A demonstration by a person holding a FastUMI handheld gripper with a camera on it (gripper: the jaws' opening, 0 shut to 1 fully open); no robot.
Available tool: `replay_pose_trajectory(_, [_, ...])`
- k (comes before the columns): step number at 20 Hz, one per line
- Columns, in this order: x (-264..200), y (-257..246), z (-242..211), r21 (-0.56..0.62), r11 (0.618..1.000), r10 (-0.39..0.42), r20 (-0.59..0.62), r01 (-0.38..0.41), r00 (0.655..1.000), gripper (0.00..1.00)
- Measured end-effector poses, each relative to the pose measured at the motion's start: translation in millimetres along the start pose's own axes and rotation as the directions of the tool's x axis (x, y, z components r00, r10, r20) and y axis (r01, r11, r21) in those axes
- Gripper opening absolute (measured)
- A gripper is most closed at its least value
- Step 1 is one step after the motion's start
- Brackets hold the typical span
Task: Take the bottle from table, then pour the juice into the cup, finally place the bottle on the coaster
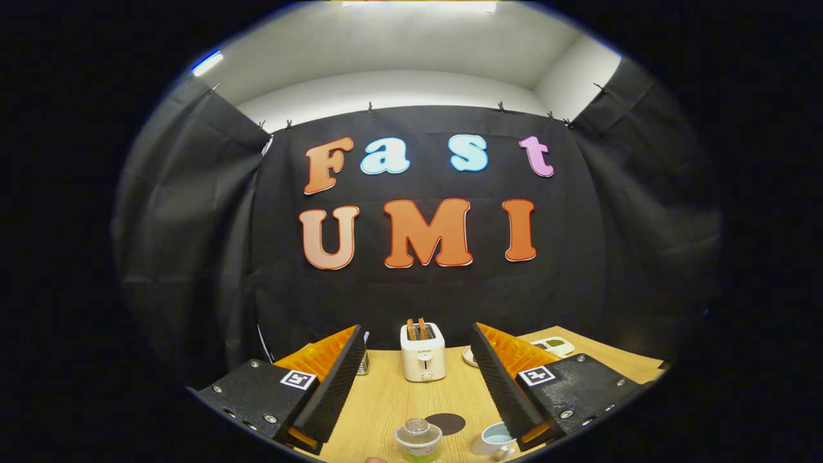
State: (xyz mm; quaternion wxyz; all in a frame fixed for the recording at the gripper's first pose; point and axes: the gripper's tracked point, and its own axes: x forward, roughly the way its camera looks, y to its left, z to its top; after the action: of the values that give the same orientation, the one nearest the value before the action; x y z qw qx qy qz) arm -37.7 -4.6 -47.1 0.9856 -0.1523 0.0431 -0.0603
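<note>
We see the gripper [418, 360] with its fingers spread wide, holding nothing. The bottle [418, 438] stands on the wooden table [386, 399] between the fingers, at our six o'clock, touching neither. The dark round coaster [447, 422] lies just beyond it toward one o'clock. The white cup [496, 439] sits at the right finger's base, around four o'clock. A white toaster [422, 351] stands farther ahead at twelve.
</note>
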Motion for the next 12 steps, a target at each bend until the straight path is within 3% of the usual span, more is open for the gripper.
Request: replay_pose_trajectory(12, [-9,-3,-115,-0.023,0.999,-0.051,-0.196,0.047,0.979,0.99])
